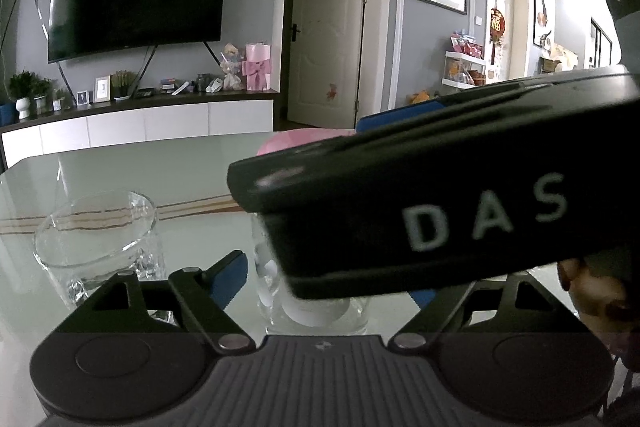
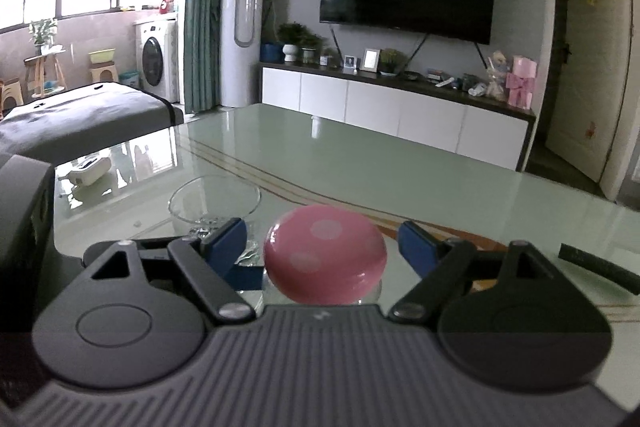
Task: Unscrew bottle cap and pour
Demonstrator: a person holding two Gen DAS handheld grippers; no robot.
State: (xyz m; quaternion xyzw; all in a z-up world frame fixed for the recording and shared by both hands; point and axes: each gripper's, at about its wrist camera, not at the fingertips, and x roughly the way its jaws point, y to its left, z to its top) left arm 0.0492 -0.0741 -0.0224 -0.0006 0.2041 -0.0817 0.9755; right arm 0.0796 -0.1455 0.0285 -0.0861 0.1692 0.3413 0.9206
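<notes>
Right gripper (image 2: 324, 247) fingers spread around pink cap (image 2: 325, 254), not touching; left gripper (image 1: 328, 275) fingers released beside the bottle (image 1: 268, 279); glass (image 1: 96, 243) nearby on the surface (image 1: 160, 167)

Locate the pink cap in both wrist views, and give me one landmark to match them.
Left wrist: only a sliver of the pink cap shows at centre, above the right gripper's black body, which hides the rest.
Right wrist: the pink cap fills the lower centre, between the blue pads of the right gripper; contact unclear.
Shared landmark: the empty glass, left of the cap in both views.
</notes>
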